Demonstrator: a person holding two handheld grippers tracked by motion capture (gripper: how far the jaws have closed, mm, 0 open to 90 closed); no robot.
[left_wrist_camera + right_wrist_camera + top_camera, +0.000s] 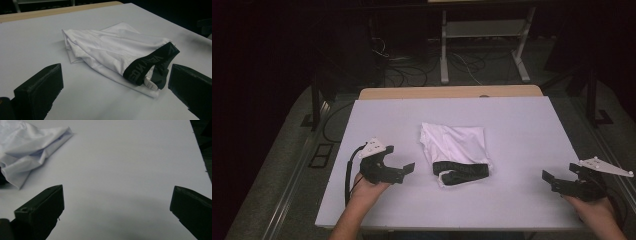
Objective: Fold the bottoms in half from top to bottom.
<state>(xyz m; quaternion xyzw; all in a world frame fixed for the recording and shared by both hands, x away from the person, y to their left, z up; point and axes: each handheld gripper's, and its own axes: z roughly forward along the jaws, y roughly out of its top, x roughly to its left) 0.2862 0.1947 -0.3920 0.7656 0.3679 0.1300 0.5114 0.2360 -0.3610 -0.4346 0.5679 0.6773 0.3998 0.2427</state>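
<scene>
White shorts (455,151) lie mid-bench (522,125), black waistband (150,63) lettering readable in left gripper view. Left tongs (399,162) apart, just beside them; right tongs (548,179) apart, well clear.

1. My table (522,125) has a pale, matte white top, with a bare wooden strip (452,92) along the edge farthest from my grippers.
2. White underwear (457,152) with a black waistband lies crumpled directly on it, just ahead of my left gripper (404,167).
</scene>
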